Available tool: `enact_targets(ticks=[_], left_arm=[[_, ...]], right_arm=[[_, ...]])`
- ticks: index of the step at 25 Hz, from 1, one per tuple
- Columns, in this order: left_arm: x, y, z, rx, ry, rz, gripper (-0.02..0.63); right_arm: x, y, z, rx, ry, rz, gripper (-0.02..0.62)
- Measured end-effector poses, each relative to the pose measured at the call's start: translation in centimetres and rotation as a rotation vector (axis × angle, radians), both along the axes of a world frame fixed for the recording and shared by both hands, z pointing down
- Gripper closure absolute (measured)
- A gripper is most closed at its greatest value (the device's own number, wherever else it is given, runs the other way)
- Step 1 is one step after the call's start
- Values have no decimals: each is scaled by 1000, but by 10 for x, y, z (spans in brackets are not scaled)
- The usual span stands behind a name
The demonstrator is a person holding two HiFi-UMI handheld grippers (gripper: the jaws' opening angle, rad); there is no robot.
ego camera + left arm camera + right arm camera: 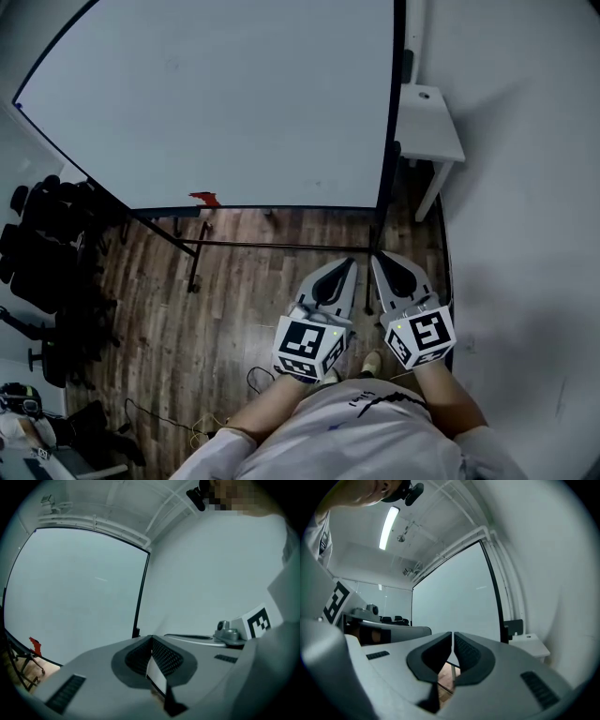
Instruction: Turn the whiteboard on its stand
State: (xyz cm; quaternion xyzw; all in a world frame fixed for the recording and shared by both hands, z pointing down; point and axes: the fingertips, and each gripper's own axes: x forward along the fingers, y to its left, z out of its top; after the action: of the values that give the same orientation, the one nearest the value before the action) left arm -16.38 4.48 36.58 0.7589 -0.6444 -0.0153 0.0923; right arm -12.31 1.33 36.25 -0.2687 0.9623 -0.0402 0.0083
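The whiteboard (225, 94) is a large white panel in a black frame, standing on a black stand (197, 246) over the wooden floor. A small red thing (204, 198) sits at its lower edge. Both grippers hang side by side in front of its right lower corner, apart from it. My left gripper (350, 264) is shut with nothing in it, and so is my right gripper (376, 257). In the left gripper view the whiteboard (79, 588) fills the left beyond the shut left gripper (151, 638). The right gripper view shows the whiteboard (454, 597) ahead of the shut right gripper (453, 633).
A small white table (431, 122) stands against the wall right of the board. Several black chairs (47, 244) crowd the left side. Cables (202, 422) lie on the floor near the person's feet. A white wall (525, 234) runs close on the right.
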Motion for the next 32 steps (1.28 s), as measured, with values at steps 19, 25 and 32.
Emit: enact_targets(ticks=[19, 25, 32], left_arm=[[5, -75, 72, -49, 75, 3, 594], [-17, -123, 89, -49, 37, 137, 594], [-37, -171, 135, -77, 28, 265, 594]], right_arm=[[31, -117, 135, -134, 63, 210, 525], [7, -169, 192, -163, 114, 324, 525], [-8, -216, 259, -208, 171, 437, 525]])
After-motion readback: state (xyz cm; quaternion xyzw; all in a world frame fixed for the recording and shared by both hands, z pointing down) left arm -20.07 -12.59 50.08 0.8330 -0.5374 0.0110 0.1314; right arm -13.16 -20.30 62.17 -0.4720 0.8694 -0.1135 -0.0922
